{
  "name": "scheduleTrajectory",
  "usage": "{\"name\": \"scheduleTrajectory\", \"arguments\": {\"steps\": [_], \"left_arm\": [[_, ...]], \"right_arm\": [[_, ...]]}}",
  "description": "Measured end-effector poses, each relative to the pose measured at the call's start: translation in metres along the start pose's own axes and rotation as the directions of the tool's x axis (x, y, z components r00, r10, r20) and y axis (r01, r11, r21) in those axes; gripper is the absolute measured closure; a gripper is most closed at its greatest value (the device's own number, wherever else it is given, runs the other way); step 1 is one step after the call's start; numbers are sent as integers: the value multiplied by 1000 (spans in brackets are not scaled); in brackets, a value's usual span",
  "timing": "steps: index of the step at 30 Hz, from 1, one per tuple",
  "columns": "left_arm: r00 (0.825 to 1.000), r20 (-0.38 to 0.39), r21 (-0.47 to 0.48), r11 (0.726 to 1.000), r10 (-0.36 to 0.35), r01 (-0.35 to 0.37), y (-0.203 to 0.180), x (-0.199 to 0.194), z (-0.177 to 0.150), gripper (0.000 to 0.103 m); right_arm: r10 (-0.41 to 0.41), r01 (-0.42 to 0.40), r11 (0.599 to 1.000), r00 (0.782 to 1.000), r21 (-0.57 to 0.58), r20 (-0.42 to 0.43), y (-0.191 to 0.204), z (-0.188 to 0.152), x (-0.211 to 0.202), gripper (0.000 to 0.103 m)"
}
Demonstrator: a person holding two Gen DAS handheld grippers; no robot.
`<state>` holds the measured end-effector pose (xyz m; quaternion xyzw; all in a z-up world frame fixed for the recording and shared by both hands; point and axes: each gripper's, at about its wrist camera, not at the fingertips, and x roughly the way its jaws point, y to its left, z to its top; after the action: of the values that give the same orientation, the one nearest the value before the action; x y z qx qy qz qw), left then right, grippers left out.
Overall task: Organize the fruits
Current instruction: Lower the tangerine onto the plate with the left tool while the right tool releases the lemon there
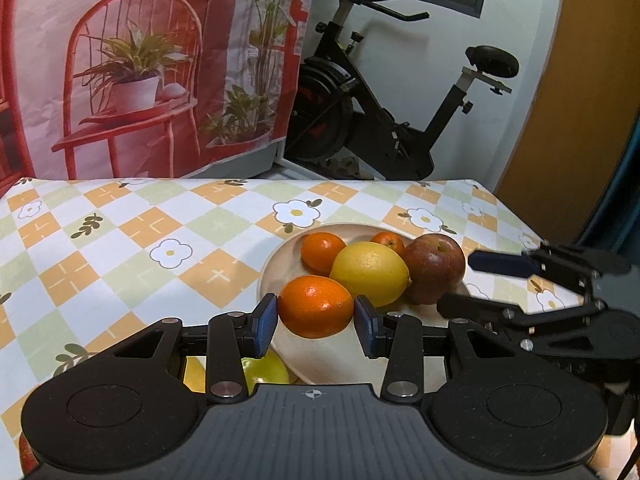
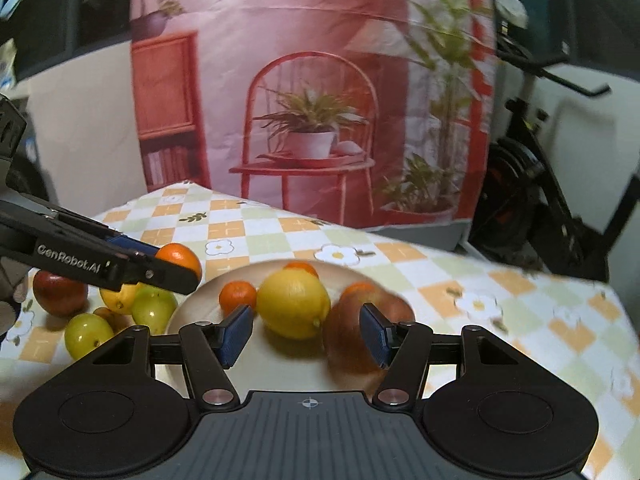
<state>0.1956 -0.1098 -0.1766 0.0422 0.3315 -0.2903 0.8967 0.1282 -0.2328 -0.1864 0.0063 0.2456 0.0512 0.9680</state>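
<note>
**Orange held over plate, apple just beside open jaws**

Orange [image 1: 315, 306] clamped between both blue pads of left gripper [image 1: 316, 322], raised above near edge of beige plate [image 1: 276, 264]. On plate: lemon [image 1: 370, 273], red apple [image 1: 435, 268], two small oranges [image 1: 322, 251]. Right gripper [image 2: 307, 334] with jaws apart, nothing between pads; blurred apple touching or just beside right pad, cannot tell which. Off plate, on checked tablecloth [image 1: 120, 248]: green fruits [image 2: 154, 307], another red apple [image 2: 60, 293], a yellow fruit. Behind: printed backdrop, exercise bike [image 1: 384, 116].
</note>
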Motion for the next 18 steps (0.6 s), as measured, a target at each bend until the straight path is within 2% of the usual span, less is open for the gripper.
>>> {"name": "scheduleTrajectory", "arguments": {"steps": [5, 18], "left_arm": [[1000, -25, 18, 1000, 0, 0, -3, 8, -1, 59], [991, -131, 4, 1000, 25, -24, 0, 44, 4, 59]], "right_arm": [[-3, 3, 998, 1000, 64, 0, -2, -18, -4, 48], [-8, 9, 992, 1000, 127, -9, -3, -32, -2, 48]]}}
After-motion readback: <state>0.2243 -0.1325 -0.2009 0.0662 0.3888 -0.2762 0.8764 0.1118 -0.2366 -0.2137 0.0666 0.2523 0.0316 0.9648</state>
